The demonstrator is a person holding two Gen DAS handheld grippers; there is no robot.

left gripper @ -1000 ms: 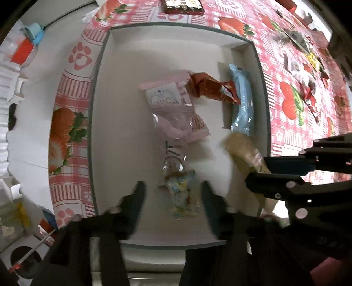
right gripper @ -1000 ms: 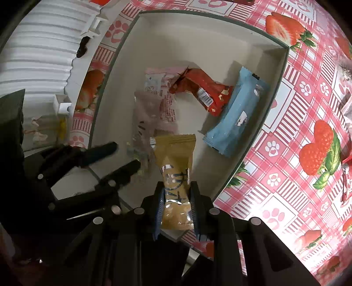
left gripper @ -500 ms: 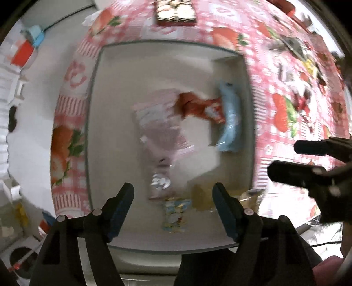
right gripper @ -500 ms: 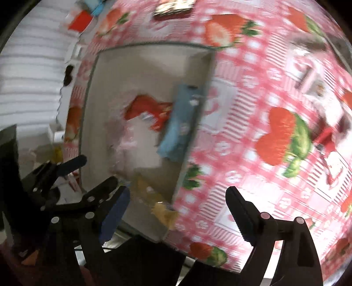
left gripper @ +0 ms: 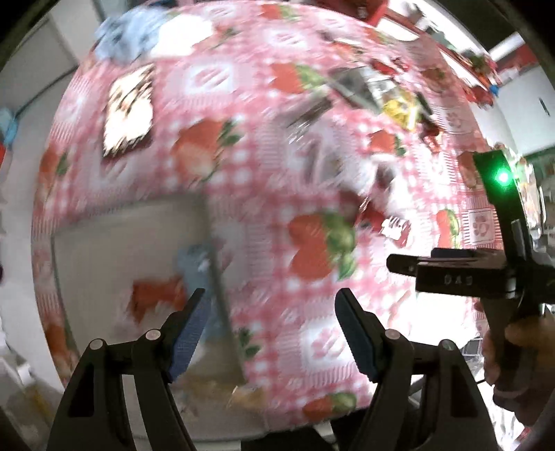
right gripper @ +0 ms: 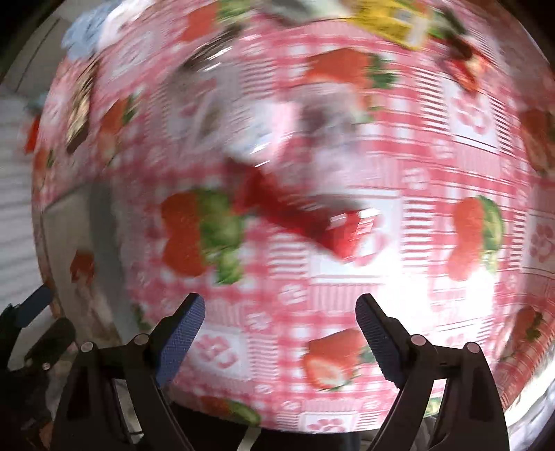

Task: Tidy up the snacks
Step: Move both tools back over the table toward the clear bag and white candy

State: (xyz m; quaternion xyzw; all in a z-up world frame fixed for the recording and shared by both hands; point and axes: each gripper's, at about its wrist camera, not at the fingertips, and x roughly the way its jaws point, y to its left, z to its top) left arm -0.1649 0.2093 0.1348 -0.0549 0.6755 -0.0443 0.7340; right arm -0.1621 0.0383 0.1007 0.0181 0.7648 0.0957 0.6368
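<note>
Both views are motion-blurred. My left gripper (left gripper: 272,322) is open and empty, hanging over the right rim of the cream tray (left gripper: 104,249). Inside the tray lie a red packet (left gripper: 154,298) and a light blue packet (left gripper: 194,267). My right gripper (right gripper: 279,326) is open and empty above the strawberry tablecloth (right gripper: 347,284), with a red snack wrapper (right gripper: 301,215) lying ahead of it. Farther back lies a yellow packet (right gripper: 392,20). The right gripper (left gripper: 451,274) also shows at the right of the left wrist view, held by a hand (left gripper: 520,350).
A pile of loose snacks (left gripper: 388,90) lies at the far right of the table. A dark patterned packet (left gripper: 130,111) rests beyond the tray. The tray's edge (right gripper: 66,222) shows at the left of the right wrist view, with the other gripper (right gripper: 38,329) beside it.
The right gripper let go of the tan packet into the tray, opened wide and swung right over the tablecloth. The left gripper opened, released its small packet and moved right past the tray's rim.
</note>
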